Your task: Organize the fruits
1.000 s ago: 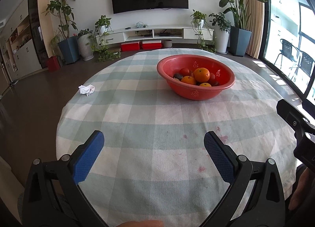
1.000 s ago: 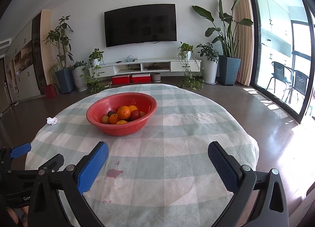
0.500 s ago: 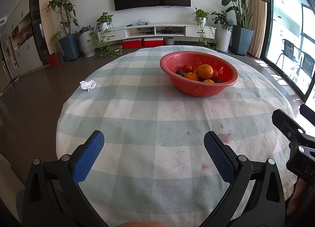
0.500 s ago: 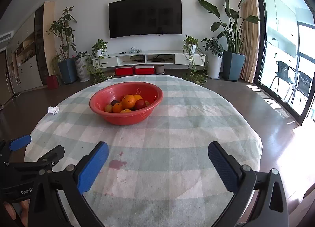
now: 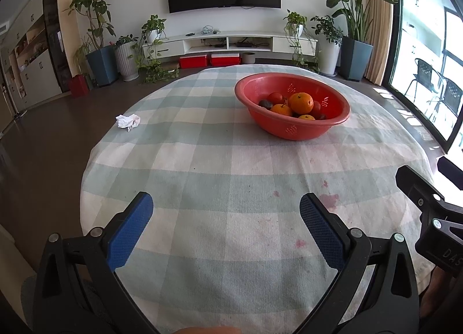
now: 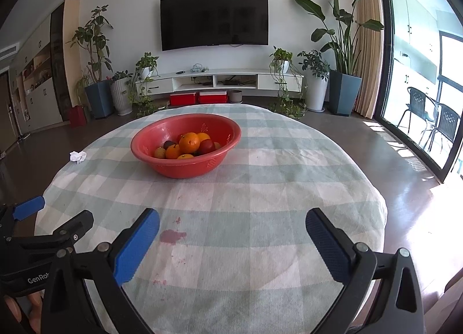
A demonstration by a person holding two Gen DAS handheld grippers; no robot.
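A red plastic bowl (image 5: 306, 131) stands on the round checked table (image 5: 202, 166), right of centre and far from me. It holds several oranges (image 5: 301, 103) and darker red fruits (image 5: 275, 97). In the right wrist view the bowl (image 6: 162, 157) sits left of centre with the oranges (image 6: 189, 143) piled in it. My left gripper (image 5: 225, 208) is open and empty over the near part of the table. My right gripper (image 6: 232, 225) is open and empty too, well short of the bowl.
A crumpled white tissue (image 5: 128, 121) lies near the table's left edge, also in the right wrist view (image 6: 77, 156). Reddish stains (image 6: 172, 236) mark the cloth. Beyond the table are a TV (image 6: 214, 19), a low cabinet, potted plants and a glass door on the right.
Both grippers have risen and tilted a little, so the bowl sits lower in both views. Both stay open and empty.
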